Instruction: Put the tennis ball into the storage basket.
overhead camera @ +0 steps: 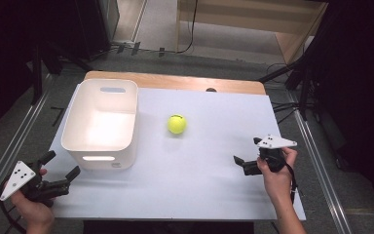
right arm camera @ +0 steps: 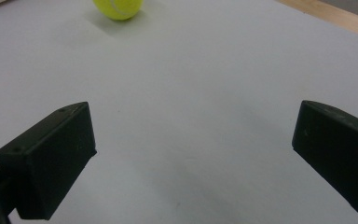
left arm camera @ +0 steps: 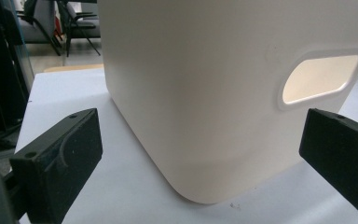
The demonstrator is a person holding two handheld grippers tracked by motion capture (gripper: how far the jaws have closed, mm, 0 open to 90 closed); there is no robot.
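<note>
Both your hand-held grippers sit released, holding nothing: left hand-held gripper (overhead camera: 60,165) at the near left corner of the counter (overhead camera: 209,185), facing the white bin (overhead camera: 102,122); right hand-held gripper (overhead camera: 247,152) near right. Farther out, tennis ball (overhead camera: 177,124) lies mid-counter, just right of the bin.

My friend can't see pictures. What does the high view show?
A yellow tennis ball lies on a white table, beside a white bin. A person holds an open hand-held gripper at each near corner: left hand-held gripper, right hand-held gripper.
</note>
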